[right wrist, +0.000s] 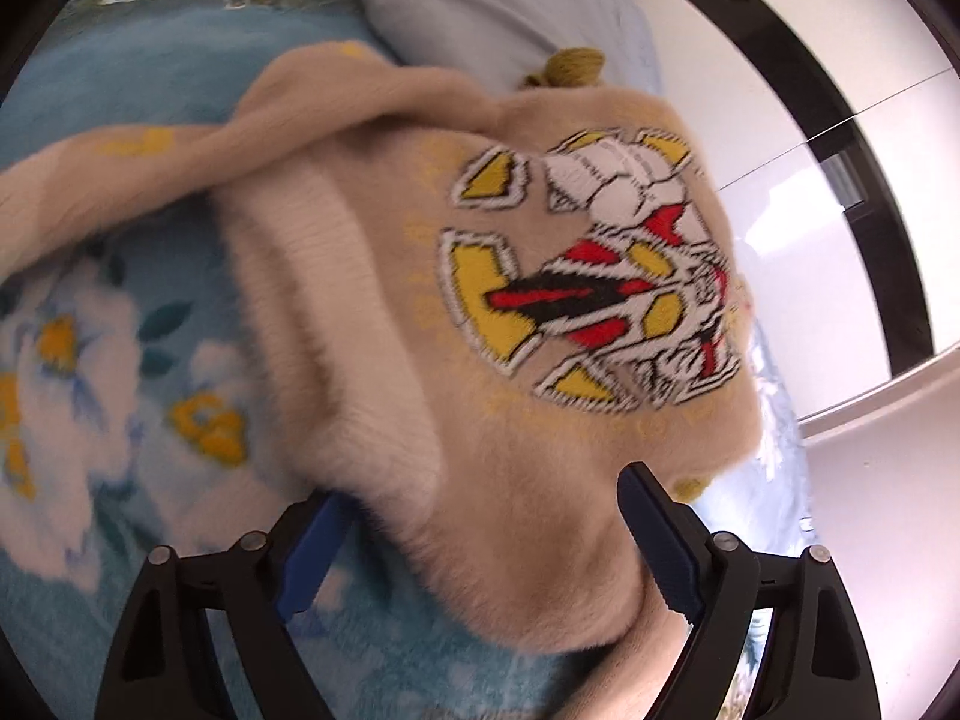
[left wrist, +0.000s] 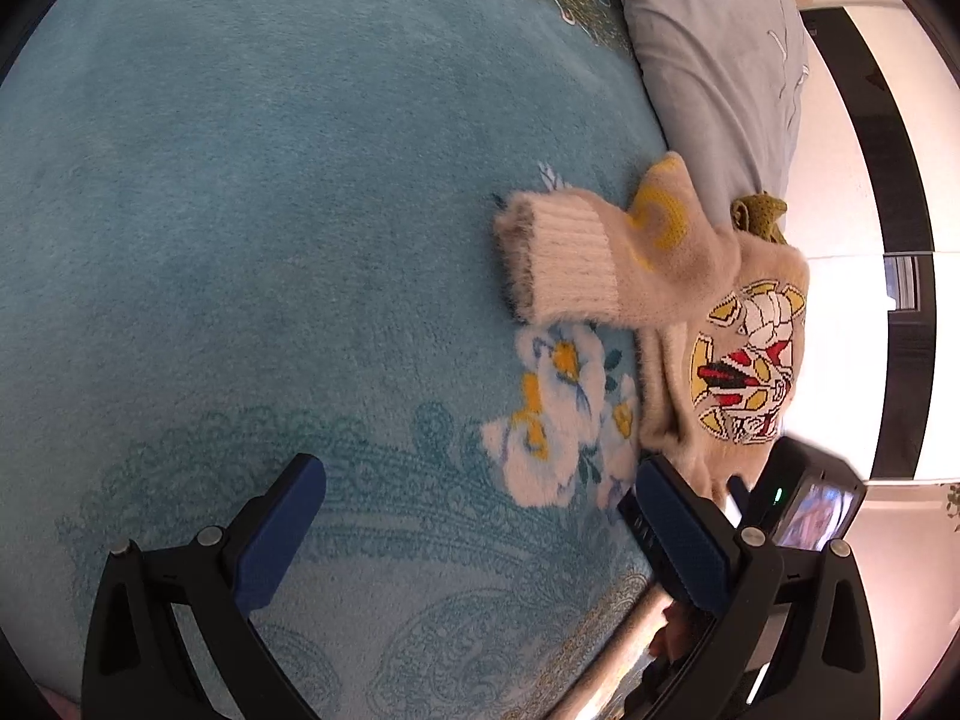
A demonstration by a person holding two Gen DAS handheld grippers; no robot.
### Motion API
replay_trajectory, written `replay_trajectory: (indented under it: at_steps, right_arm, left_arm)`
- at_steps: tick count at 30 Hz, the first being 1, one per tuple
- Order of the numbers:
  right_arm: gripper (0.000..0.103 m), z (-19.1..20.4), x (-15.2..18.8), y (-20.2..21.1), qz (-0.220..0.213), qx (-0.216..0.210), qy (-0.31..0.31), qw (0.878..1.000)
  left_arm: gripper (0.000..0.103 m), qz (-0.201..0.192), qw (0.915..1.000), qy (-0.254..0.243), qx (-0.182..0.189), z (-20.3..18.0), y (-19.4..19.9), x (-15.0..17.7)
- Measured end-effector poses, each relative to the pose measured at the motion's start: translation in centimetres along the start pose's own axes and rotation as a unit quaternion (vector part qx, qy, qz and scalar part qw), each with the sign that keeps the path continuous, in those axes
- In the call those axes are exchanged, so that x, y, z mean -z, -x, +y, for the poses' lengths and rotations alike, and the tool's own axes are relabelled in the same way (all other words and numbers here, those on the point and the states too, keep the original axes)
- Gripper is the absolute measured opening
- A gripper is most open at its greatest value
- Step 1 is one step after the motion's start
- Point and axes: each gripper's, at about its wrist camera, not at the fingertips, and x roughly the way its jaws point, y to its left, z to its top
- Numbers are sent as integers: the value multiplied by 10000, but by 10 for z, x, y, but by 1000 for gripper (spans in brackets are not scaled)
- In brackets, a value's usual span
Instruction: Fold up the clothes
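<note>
A fluffy beige sweater with a red, yellow and white emblem lies on the bed's right side. One sleeve with a ribbed cuff is laid out to the left. My left gripper hovers open over bare blanket left of the sweater, with nothing between its fingers. In the right wrist view the sweater fills the frame, and its near folded edge bulges between the wide-set jaws of my right gripper. The left fingertip is partly under the hem. The pads do not visibly squeeze the cloth.
A blue plush blanket with white and yellow flowers covers the bed. A grey-blue pillow lies beyond the sweater, with an olive knit piece at its far end. The bed edge and pale floor are at the right.
</note>
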Motion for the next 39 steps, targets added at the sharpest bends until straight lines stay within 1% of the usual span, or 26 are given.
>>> replay_trajectory:
  at_steps: [3,4,7,9,12,14,16,17,18,19,20,21,23,25,26,28,30,34,35,37,38,39]
  right_arm:
    - [89,13,15,2,-16,265,343,9991]
    - [89,16,16,3,-85,364,417,9984]
    - [89,23,8,2,-214,549,485,9971]
    - [89,21,-4,-1,-269,625,394,9969]
    - [89,19,-18,-6,-171,605,301,9976]
    - [86,20,-22,-10,-80,467,331,9983]
    - [71,21,-25,-13,10,294,378,9989]
    - [66,22,-26,-12,37,209,446,9988]
    - [54,25,-29,-12,93,118,553,9984]
    - [33,28,-31,-11,164,44,671,9976]
    - [33,31,-34,-10,228,6,770,9968]
    - [31,30,-39,-8,264,19,771,9967]
    - [29,16,-46,1,290,-224,299,9989]
    - [26,1,-51,12,321,-608,-117,9976]
    - [23,-5,-53,18,333,-823,-279,9957]
    - [21,-14,-53,37,270,-1172,-418,9919]
    - [21,-21,-51,59,169,-1474,-486,9877]
    - [21,-41,-43,89,100,-2102,-925,9732]
    - [20,-41,-41,96,102,-2238,-973,9697]
    - [19,-38,-37,111,83,-2462,-950,9645]
    - [19,-36,-35,116,91,-2601,-984,9605]
    - [19,-35,-33,121,116,-2801,-1063,9540]
  left_arm:
    - [103,19,9999,78,70,2,2,1]
    - [103,46,9999,48,85,2,3,2]
    - [103,54,9999,-63,66,0,3,3]
    - [103,46,9999,-77,61,0,4,3]
    - [103,74,10000,39,50,5,2,2]
    - [103,99,9999,88,48,8,1,2]
    - [103,87,9999,56,51,8,3,2]
    - [103,94,9999,31,36,8,3,3]
    - [103,102,9999,7,20,8,3,3]
    - [103,109,9999,-19,10,6,3,5]
    - [103,117,9999,-44,0,4,3,6]
    - [103,124,9999,-31,62,7,5,7]
    - [103,139,9997,-5,185,13,9,10]
    - [103,247,9983,157,511,20,15,9]
    - [103,257,9977,208,584,24,18,9]
    - [103,266,9970,258,687,31,26,9]
    - [103,201,9972,226,679,37,33,5]
    - [103,6,9973,301,676,43,44,-2]
    - [103,-43,9969,361,700,47,49,-2]
    - [103,-106,9959,449,777,37,45,1]
    - [103,-127,9955,465,814,42,51,0]
    - [103,-152,9951,467,856,44,60,-1]
